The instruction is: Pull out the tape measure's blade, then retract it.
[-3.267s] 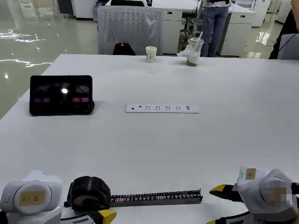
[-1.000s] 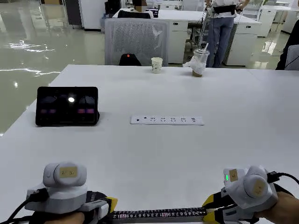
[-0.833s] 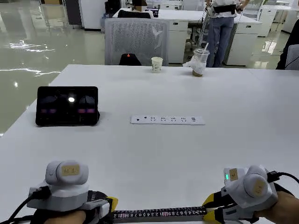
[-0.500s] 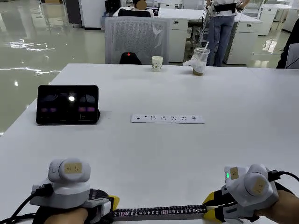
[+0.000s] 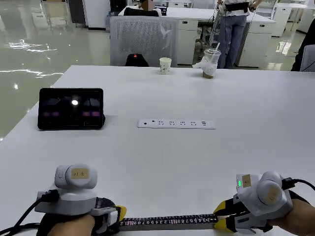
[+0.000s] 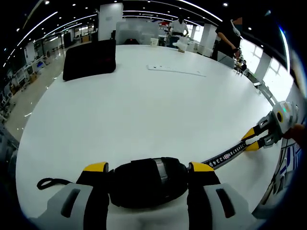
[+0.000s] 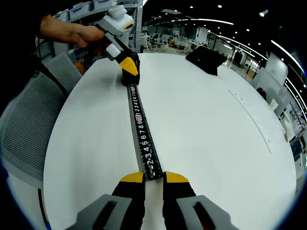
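Black tablet (image 5: 71, 108), white power strip (image 5: 176, 123) — both well beyond the blade (image 5: 167, 221)

On the table (image 5: 256, 147), the tablet (image 5: 71, 108) stands left of the power strip (image 5: 176, 123), the blade (image 5: 167, 221) nearer.

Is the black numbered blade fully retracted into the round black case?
No, the blade stretches from the case to the right gripper.

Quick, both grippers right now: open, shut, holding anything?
Left gripper: shut on the tape measure case.
Right gripper: shut on the end of the blade.
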